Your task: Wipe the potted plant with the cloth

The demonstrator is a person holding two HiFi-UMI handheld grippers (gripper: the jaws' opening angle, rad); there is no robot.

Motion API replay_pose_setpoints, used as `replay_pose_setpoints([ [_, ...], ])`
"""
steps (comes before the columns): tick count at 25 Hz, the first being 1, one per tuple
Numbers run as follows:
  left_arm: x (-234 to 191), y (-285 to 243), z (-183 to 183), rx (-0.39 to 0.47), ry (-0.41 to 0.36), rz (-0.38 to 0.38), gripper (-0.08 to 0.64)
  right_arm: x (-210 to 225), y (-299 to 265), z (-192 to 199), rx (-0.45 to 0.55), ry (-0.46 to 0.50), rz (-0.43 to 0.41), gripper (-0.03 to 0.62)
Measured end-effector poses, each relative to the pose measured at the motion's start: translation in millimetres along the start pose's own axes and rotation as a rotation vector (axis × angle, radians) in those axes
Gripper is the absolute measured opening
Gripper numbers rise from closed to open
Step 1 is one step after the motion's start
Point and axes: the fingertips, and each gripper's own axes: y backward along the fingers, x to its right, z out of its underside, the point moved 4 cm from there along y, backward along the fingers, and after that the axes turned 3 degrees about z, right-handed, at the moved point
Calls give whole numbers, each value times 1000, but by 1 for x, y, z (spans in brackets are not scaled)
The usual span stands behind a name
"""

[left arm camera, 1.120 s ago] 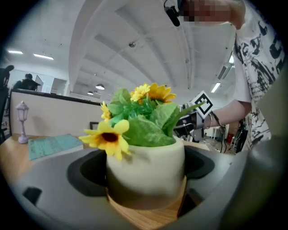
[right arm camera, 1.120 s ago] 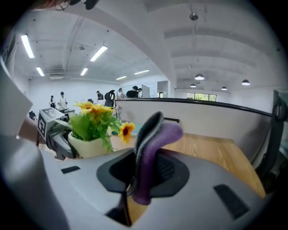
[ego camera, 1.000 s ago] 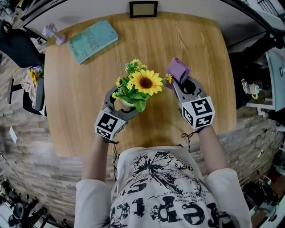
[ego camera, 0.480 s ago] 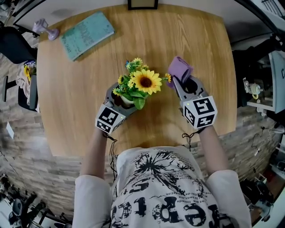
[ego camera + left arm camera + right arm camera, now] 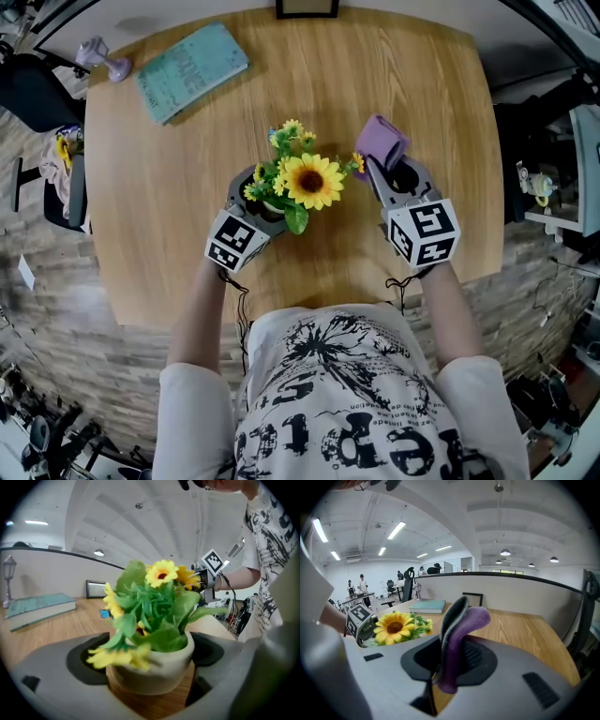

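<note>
The potted plant (image 5: 314, 181), a sunflower and small yellow blooms in a pale round pot (image 5: 154, 667), stands at the middle of the wooden table (image 5: 169, 234). My left gripper (image 5: 267, 200) is around the pot from the near left, its wide jaws closed against the pot's two sides. The pot's base is low against the tabletop. My right gripper (image 5: 391, 171) sits just right of the flowers, shut on a folded purple cloth (image 5: 380, 141) that sticks up from its jaws (image 5: 461, 625). The cloth is close to the outer blooms but apart from them.
A teal book (image 5: 190, 70) lies at the table's far left, with a small purple lamp-like figure (image 5: 103, 58) at the corner beside it. A dark picture frame (image 5: 307, 7) stands at the far edge. A chair with clutter (image 5: 61, 178) is left of the table.
My left gripper has sunk a little toward the tabletop with the potted plant between its jaws. The right gripper and its cloth have stayed in place.
</note>
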Motion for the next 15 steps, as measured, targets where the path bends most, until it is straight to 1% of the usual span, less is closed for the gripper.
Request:
replay_pose_setpoints([
  [2, 0, 6, -2, 5, 6, -3, 525, 0, 4, -3, 6, -5, 13, 78],
  [5, 0, 22, -16, 50, 22, -18, 526, 1, 12, -10, 29, -16, 41, 78],
  [8, 3, 42, -39, 99, -3, -48, 526, 0, 27, -23, 77, -18, 78, 78],
  [10, 5, 57, -60, 152, -19, -83, 518, -4, 39, -34, 118, -1, 101, 78],
  [13, 4, 86, -95, 237, -33, -170, 461, -15, 54, -53, 178, 39, 117, 78],
  [15, 3, 108, -116, 288, -40, -227, 368, -24, 64, -66, 224, 64, 128, 77],
])
